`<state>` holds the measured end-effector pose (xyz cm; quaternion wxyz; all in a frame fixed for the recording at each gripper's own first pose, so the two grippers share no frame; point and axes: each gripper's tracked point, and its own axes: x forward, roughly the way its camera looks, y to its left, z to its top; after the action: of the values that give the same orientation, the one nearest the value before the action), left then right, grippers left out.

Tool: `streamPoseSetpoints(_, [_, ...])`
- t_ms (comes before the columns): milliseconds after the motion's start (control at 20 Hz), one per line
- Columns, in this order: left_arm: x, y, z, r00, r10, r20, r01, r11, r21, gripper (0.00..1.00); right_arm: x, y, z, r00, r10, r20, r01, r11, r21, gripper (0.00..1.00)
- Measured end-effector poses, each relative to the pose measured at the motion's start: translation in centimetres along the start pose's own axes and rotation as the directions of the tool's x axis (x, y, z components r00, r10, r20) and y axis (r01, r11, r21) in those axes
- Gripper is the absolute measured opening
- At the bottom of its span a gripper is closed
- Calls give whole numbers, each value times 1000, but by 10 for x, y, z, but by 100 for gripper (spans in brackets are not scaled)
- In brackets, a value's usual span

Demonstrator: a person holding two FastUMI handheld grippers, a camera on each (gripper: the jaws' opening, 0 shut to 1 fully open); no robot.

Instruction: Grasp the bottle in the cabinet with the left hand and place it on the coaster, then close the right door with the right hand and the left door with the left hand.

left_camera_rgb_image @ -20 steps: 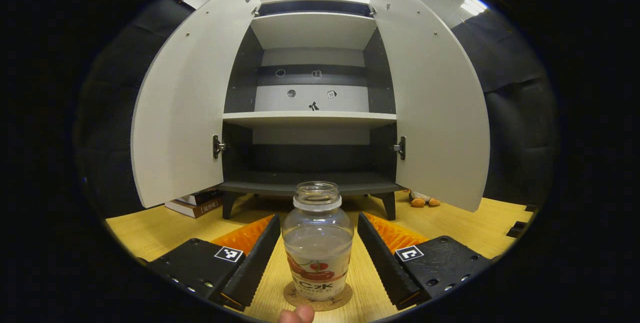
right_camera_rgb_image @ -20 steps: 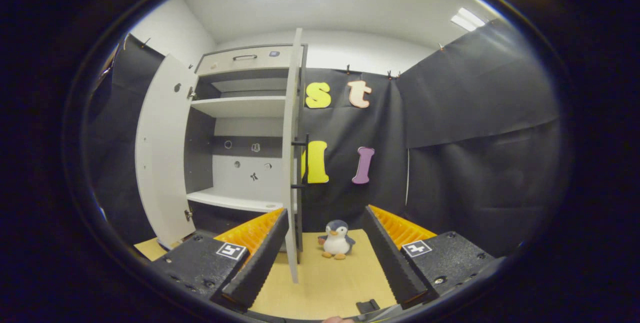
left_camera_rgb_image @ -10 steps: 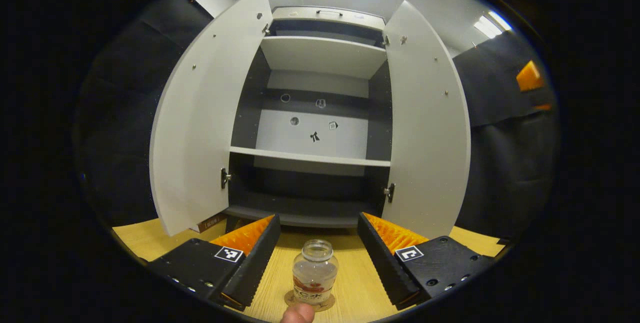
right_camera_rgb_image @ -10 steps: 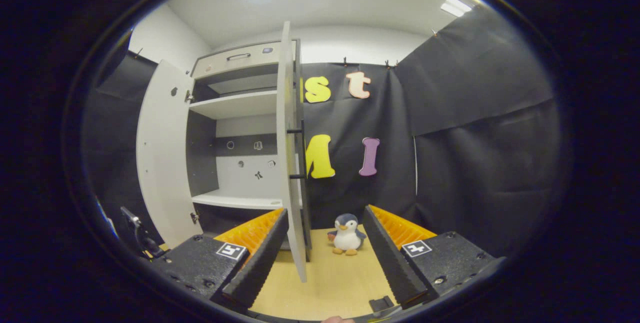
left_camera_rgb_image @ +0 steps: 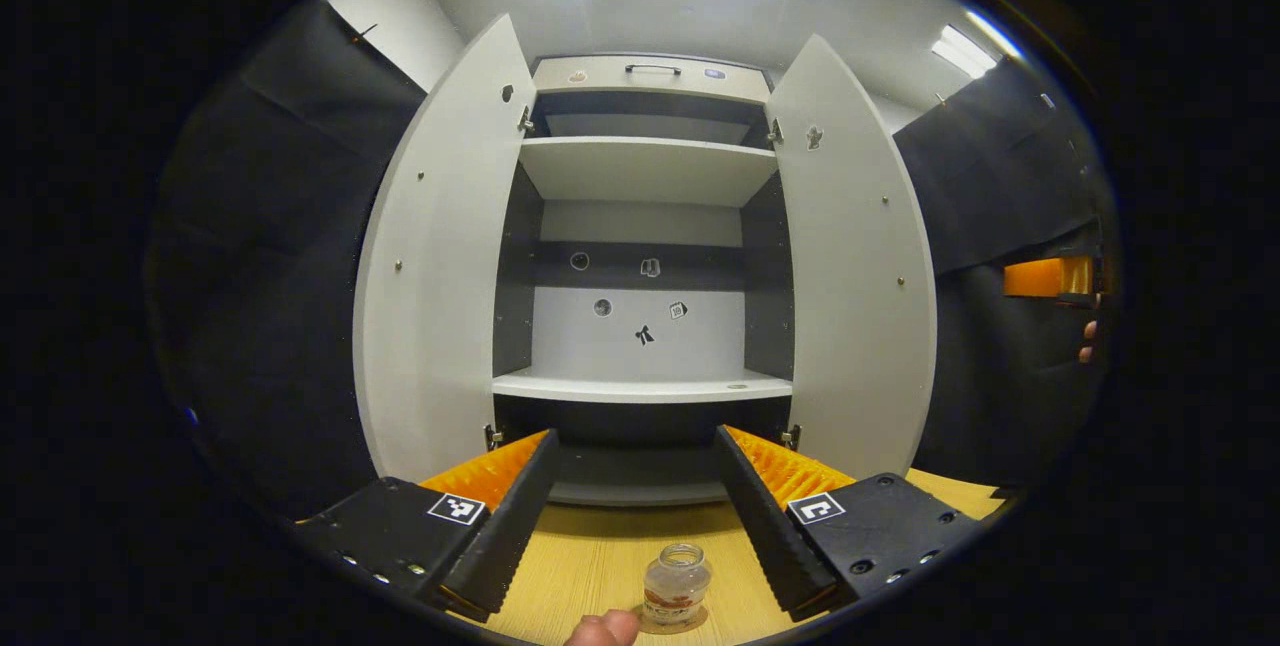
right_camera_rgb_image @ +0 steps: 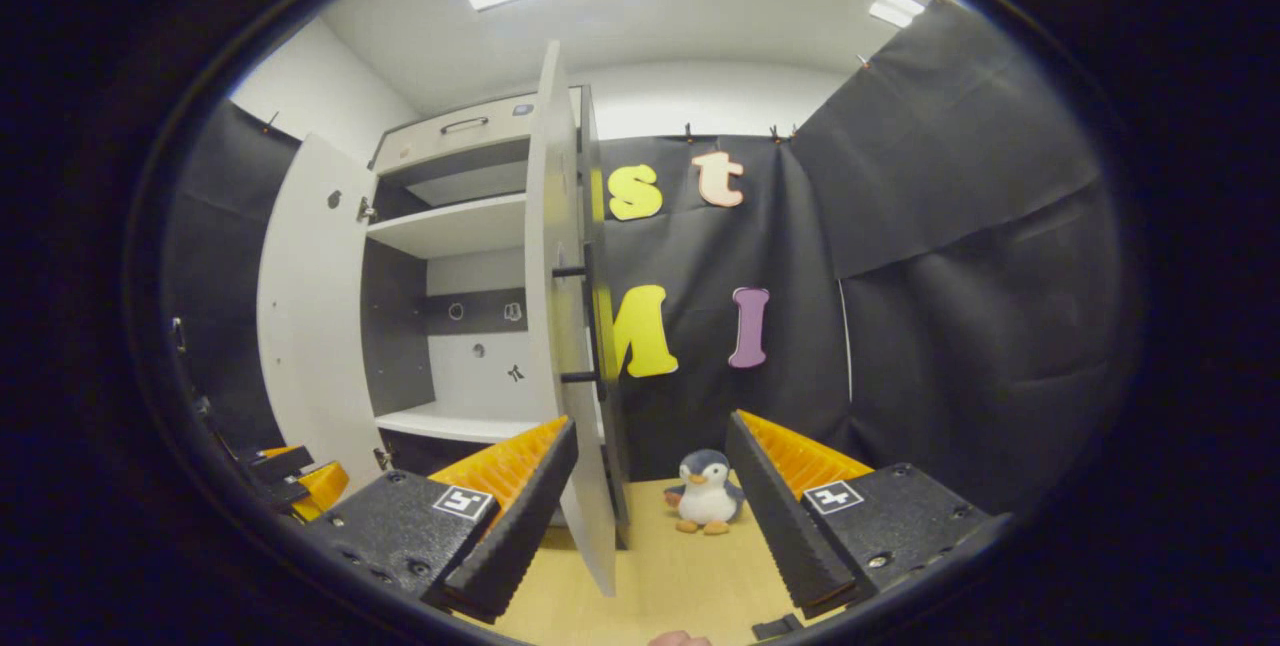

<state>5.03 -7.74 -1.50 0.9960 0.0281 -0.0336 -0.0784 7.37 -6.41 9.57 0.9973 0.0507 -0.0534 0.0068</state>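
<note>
Both doors open: left door [left_camera_rgb_image: 440, 256], right door [left_camera_rgb_image: 850, 266]. Bottle [left_camera_rgb_image: 676, 587] on coaster [left_camera_rgb_image: 690, 623], bottom centre. Left gripper [left_camera_rgb_image: 632, 516] released, right gripper [right_camera_rgb_image: 650, 516] spread, empty

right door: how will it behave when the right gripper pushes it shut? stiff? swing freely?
The right door looks like a rigid flat panel, so probably no flex. It hangs on hinges, so it likely swings easily. Its handle sits near the free edge; pushing there should give good leverage.

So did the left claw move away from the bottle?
Yes. The left claw has pulled up and back: the bottle on its coaster looks smaller and lower against the cabinet.
</note>
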Motion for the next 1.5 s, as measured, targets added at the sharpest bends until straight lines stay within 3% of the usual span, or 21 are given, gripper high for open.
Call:
streamPoseSetpoints(100, [-9, -3, 6, 1000, -7, 4, 7, 1000, -2, 94, 25, 1, 12, 999, 52, 8, -53, 998, 41, 98])
streamPoseSetpoints(200, [-13, -4, 8, 1000, -3, -3, 3, 1000, 11, 94, 51, -16, 23, 999, 39, 11, -40, 996, 75, 93])
streamPoseSetpoints(250, [-16, -6, 6, 1000, -1, -14, 1, 1000, 5, 94, 64, -24, 24, 1000, 28, -2, -28, 996, 85, 98])
streamPoseSetpoints(450, [-23, -16, -1, 999, -19, -38, 18, 999, -36, 94, 104, -37, 27, 1000, 14, -16, -13, 998, 63, 98])
streamPoseSetpoints(600, [-26, -13, -13, 997, 4, -75, -6, 1000, -24, 94, 113, -18, 26, 998, 60, -20, -60, 998, 7, 98])
streamPoseSetpoints(750, [-29, -4, -15, 997, 36, -75, -37, 999, -14, 98, 114, -17, 31, 999, 43, 19, -42, 998, -56, 97])
streamPoseSetpoints(900, [-32, 5, -15, 995, 70, -68, -69, 997, 17, 94, 112, 0, 24, 996, 85, -4, -85, 996, -6, 92])
streamPoseSetpoints(950, [-33, 8, -14, 995, 81, -55, -80, 996, 30, 98, 112, 8, 22, 995, 102, -11, -102, 995, 8, 96])
streamPoseSetpoints(1000, [-32, 10, -14, 994, 90, -53, -88, 995, 36, 94, 111, 19, 22, 992, 126, -9, -126, 992, 13, 97])
streamPoseSetpoints(1150, [-30, 9, -16, 995, 86, -57, -85, 996, 16, 97, 112, 52, 17, 980, 198, -17, -198, 980, -10, 97])
streamPoseSetpoints(1200, [-30, 10, -15, 994, 91, -55, -90, 996, 18, 94, 114, 60, 16, 976, 215, -19, -215, 976, -19, 97])
streamPoseSetpoints(1500, [-34, 27, -13, 991, 126, -41, -125, 992, 27, 94, 125, 93, 12, 971, 240, -2, -240, 971, -16, 97])
